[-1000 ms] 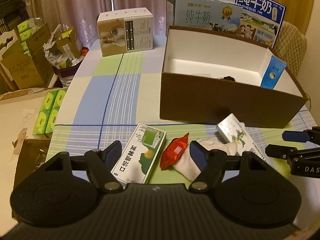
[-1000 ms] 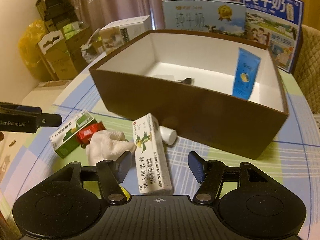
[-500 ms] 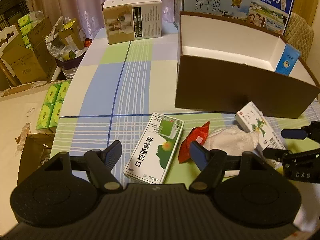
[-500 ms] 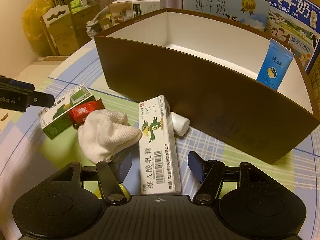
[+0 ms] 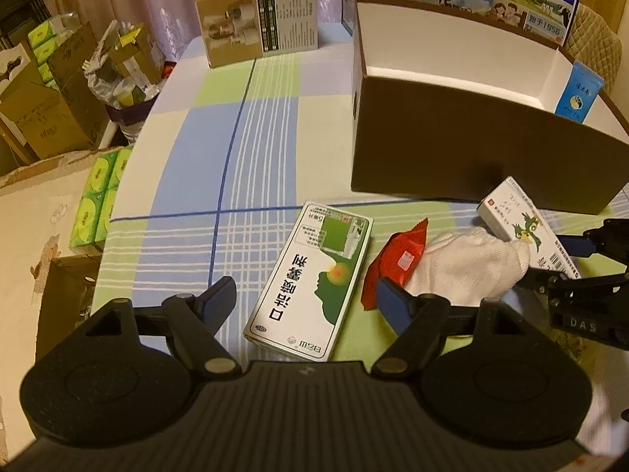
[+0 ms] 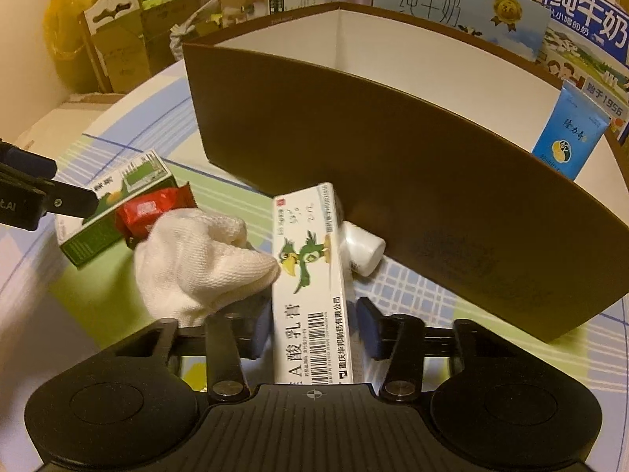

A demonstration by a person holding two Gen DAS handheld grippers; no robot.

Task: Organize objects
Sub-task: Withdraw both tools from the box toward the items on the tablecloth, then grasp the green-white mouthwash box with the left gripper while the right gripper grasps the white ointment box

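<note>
- Left wrist view: left gripper (image 5: 306,301) was spread wide, empty, hovering low over the table (image 5: 251,126). Green-white box (image 5: 312,281) lay between its fingers, near end just ahead of the palm. Red packet (image 5: 397,259) sat just at the right finger, touching the white cloth (image 5: 468,267) further right. To do it well: centre on the box's long sides and keep the right finger clear of the packet before closing.
- Right wrist view: right gripper (image 6: 312,332) was parted, straddling the parrot box (image 6: 310,287), pads close beside it but contact unclear; not clamped. Cloth overlapped the box's left edge; small white bottle (image 6: 363,249) lay just ahead-right against the brown storage box (image 6: 432,181). Advice: squeeze the long sides squarely, lift clear of the cloth, then over the wall ahead.
</note>
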